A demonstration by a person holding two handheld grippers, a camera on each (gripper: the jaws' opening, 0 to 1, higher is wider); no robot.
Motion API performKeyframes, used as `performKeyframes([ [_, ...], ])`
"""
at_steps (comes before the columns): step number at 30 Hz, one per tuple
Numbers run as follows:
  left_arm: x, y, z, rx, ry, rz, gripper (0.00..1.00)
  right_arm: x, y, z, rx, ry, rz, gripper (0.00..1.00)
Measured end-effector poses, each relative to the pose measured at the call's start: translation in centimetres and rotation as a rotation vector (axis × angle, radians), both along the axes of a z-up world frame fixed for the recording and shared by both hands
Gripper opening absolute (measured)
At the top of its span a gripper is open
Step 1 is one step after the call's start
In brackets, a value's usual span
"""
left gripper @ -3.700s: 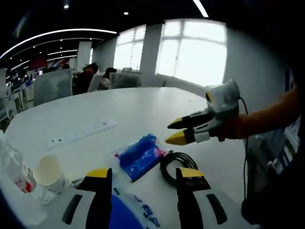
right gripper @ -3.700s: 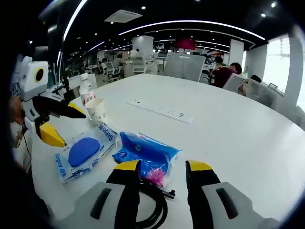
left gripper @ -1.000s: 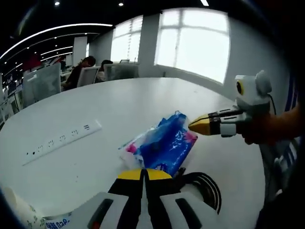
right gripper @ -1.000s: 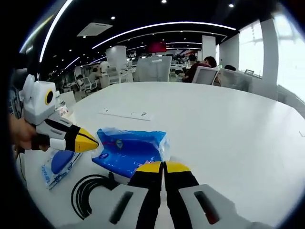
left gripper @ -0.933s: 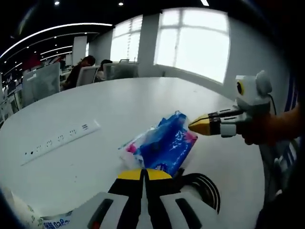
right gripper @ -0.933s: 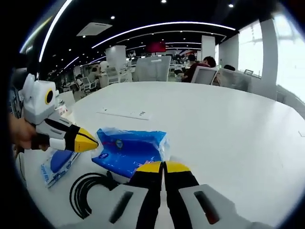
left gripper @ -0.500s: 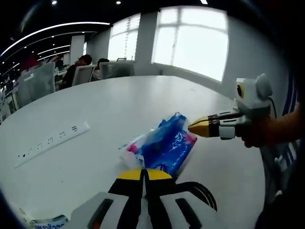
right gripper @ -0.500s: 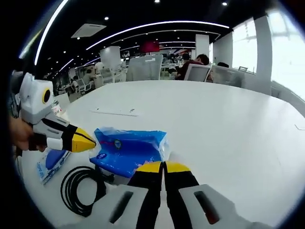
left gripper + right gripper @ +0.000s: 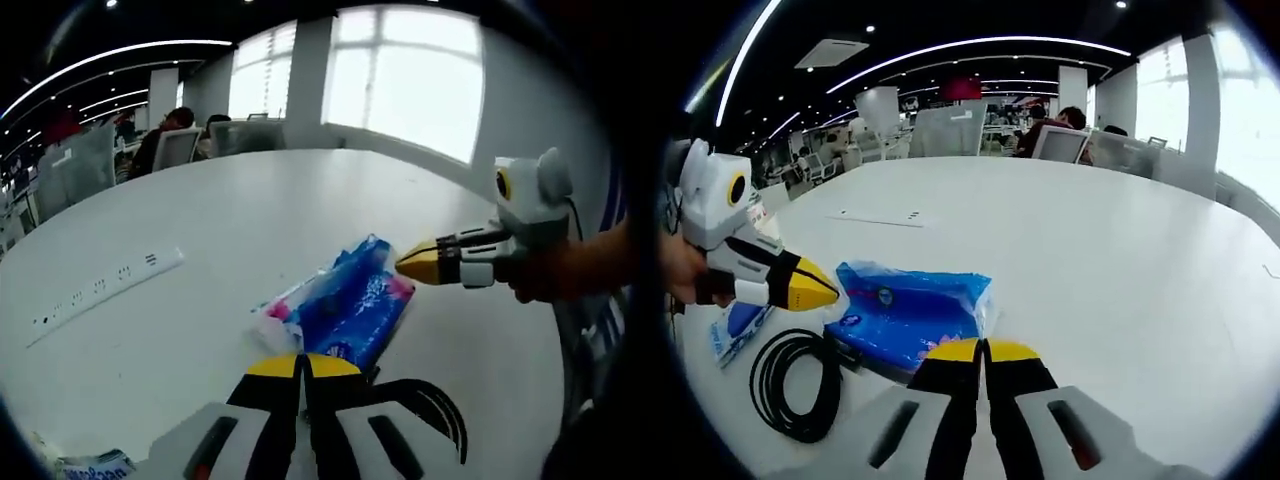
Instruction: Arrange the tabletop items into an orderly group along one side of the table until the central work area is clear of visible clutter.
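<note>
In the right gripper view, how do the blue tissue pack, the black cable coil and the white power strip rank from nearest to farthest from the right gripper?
From the right gripper, nearest first:
1. Blue tissue pack, right at its fingers, slightly left.
2. Black cable coil, farther left, low on the table.
3. White power strip, far back on the table, left of centre.

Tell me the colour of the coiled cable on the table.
Black; the coiled cable shows best in the right gripper view.

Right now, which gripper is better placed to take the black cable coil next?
Left, probably. The left gripper is shut close beside the black cable coil, at the near end of the blue pack. The right gripper sits across the pack from the coil.
</note>
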State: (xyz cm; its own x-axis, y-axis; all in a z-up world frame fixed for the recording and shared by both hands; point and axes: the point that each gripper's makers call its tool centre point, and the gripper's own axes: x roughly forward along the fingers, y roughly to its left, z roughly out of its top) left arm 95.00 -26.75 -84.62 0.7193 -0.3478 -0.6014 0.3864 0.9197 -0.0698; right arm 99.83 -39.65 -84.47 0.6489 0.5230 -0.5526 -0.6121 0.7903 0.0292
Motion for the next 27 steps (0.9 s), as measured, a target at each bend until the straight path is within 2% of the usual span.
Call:
performKeyframes([
  [6,0.0,0.2,-0.4,0.01,0.009,0.01,0.0,-0.4,0.0,-0.6,-0.039,0.008,0.015,0.0],
  [9,-0.1,0.3,-0.2,0.014,0.002,0.01,0.04,-0.4,-0.2,-0.8,-0.022,0.022,0.0,0.05],
  [11,-0.2,0.5,0.1,0.019,-0.006,0.012,0.07,-0.6,-0.2,-0.4,0.017,0.037,-0.017,0.06],
  [16,-0.7,1.2,1.0,0.033,-0.026,0.03,0.16,-1.0,-0.3,0.4,0.031,0.023,-0.011,0.14],
  [23,-3.1,3.0,3.2,0.071,-0.053,0.12,0.31,-2.1,0.2,1.7,0.049,-0.012,0.037,0.23],
  [27,-5.0,3.6,5.1,0.058,-0.109,0.152,0.4,-3.1,1.9,3.7,0.096,-0.052,0.112,0.33],
])
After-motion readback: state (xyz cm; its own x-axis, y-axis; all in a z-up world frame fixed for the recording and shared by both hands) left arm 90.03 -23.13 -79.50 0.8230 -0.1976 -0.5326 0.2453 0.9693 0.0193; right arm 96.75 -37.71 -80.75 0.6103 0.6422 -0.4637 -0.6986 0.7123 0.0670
